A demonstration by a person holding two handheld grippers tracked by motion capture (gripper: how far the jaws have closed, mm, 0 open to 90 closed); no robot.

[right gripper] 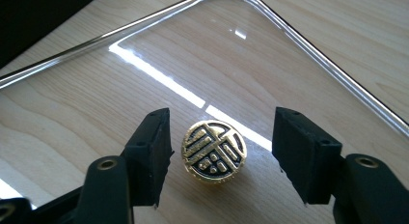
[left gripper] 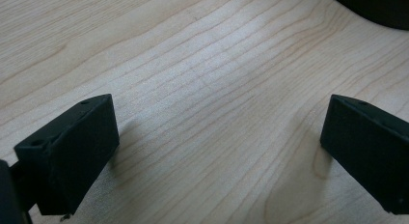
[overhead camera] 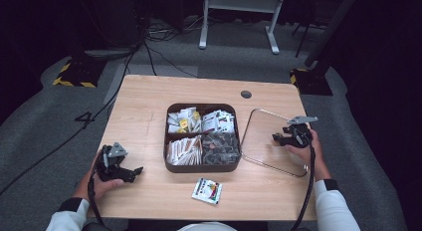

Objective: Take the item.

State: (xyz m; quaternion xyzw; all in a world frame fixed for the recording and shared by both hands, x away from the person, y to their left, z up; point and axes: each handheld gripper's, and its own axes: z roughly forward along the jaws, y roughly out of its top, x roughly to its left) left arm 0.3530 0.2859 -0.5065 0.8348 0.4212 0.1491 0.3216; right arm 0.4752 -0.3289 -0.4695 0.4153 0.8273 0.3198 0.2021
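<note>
A dark brown box (overhead camera: 202, 167) with four compartments of packets stands in the middle of the wooden table. Its clear lid (overhead camera: 259, 152) lies flat to the box's right. The lid's round gold-and-black knob (right gripper: 214, 152) sits between the jaws of my right gripper (right gripper: 219, 156), which stand open on either side of it without touching. In the high view my right gripper (overhead camera: 278, 137) hovers over the lid. My left gripper (overhead camera: 130, 172) rests low at the table's front left, open over bare wood (left gripper: 212, 103), with nothing between its jaws.
A small white packet (overhead camera: 207, 190) with a coloured print lies near the front edge, in front of the box. A round grommet (overhead camera: 246, 94) sits at the back of the table. Cables and a stand's feet lie on the floor beyond.
</note>
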